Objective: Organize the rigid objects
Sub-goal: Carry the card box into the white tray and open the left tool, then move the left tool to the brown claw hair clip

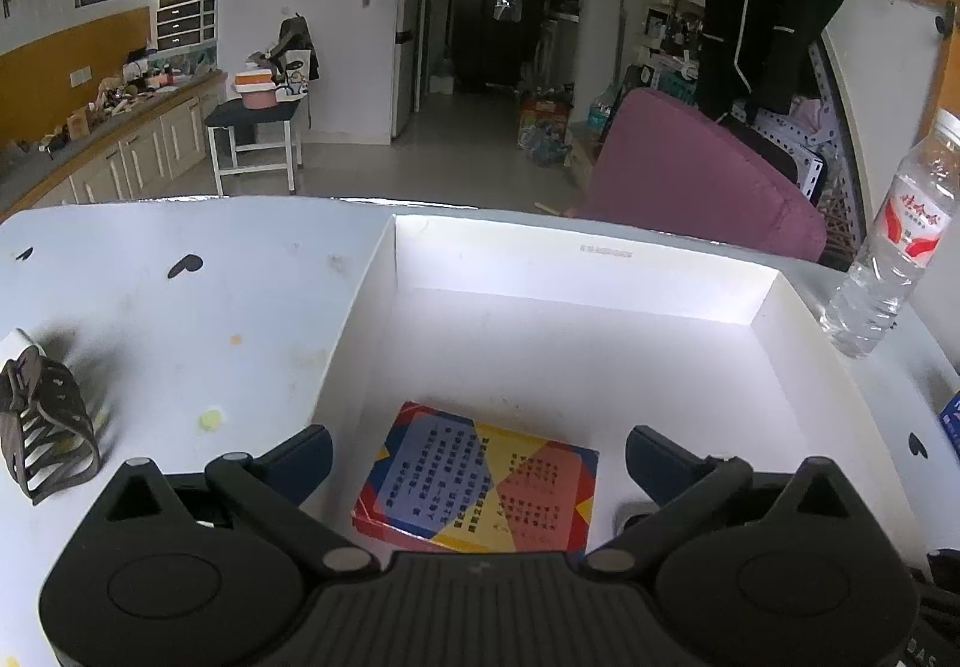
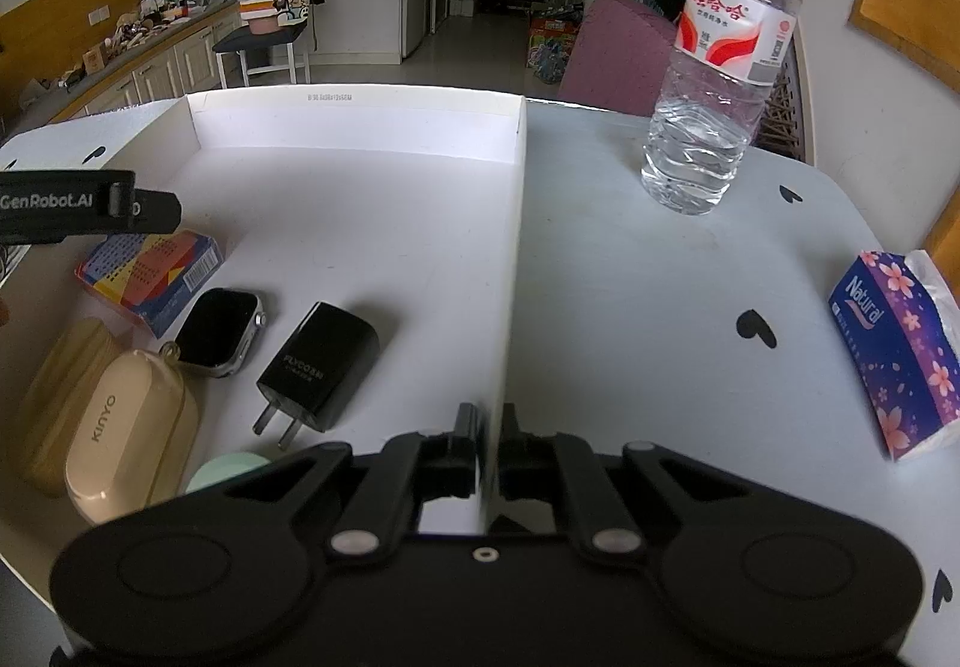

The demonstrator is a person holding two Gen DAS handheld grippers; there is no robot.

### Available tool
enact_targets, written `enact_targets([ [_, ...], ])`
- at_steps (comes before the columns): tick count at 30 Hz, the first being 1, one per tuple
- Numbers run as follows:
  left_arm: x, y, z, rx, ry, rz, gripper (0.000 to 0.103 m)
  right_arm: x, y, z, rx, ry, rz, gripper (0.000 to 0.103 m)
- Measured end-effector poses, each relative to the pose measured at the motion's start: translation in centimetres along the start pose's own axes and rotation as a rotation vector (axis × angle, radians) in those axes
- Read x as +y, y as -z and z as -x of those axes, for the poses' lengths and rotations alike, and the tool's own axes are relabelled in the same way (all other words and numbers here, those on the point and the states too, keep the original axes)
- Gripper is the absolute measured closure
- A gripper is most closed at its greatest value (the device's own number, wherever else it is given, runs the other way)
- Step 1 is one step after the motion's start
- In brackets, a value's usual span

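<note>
A white open box lies on the table. In it lie a colourful card box, a smartwatch, a black charger plug, a beige KINYO case and a mint-green item. My left gripper is open and empty, just above the card box; it also shows in the right wrist view. My right gripper is shut on the box's right wall. A brown hair claw lies on the table left of the box.
A water bottle stands right of the box. A tissue pack lies at the right table edge. The white table has black heart marks. A pink chair stands beyond the far edge.
</note>
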State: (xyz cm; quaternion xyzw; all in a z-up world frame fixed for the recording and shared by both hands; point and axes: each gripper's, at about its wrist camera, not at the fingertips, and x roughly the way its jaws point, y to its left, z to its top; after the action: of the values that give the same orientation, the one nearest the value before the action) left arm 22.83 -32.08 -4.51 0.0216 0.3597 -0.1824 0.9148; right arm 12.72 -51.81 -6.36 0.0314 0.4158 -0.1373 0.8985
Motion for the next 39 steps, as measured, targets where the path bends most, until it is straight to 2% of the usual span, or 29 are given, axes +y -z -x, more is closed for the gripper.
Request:
enact_targets([
  [11, -0.2, 0.3, 2.0, -0.002, 0.033, -0.009, 0.0, 0.0, 0.0, 0.0, 0.0, 0.0, 0.001, 0.096],
  [17, -0.7, 1.0, 5.1, -0.004, 0.076, -0.028, 0.0, 0.0, 0.0, 0.0, 0.0, 0.0, 0.001, 0.096],
  [24, 0.0, 2.3, 9.8, -0.047, 0.129, -0.032, 0.0, 0.1, 0.1, 0.0, 0.0, 0.001, 0.002, 0.096],
  [28, 1.2, 3.7, 12.0, -0.08, 0.105, -0.036, 0.0, 0.1, 0.1, 0.0, 0.0, 0.001, 0.003, 0.096],
  [34, 4.5, 6.0, 14.0, -0.107, 0.067, 0.025, 0.0, 0.1, 0.1, 0.0, 0.0, 0.003, 0.006, 0.096],
  [39, 7.6, 8.0, 14.4, -0.162, -0.059, 0.042, 0.0, 0.2, 0.1, 0.0, 0.0, 0.004, 0.008, 0.096],
])
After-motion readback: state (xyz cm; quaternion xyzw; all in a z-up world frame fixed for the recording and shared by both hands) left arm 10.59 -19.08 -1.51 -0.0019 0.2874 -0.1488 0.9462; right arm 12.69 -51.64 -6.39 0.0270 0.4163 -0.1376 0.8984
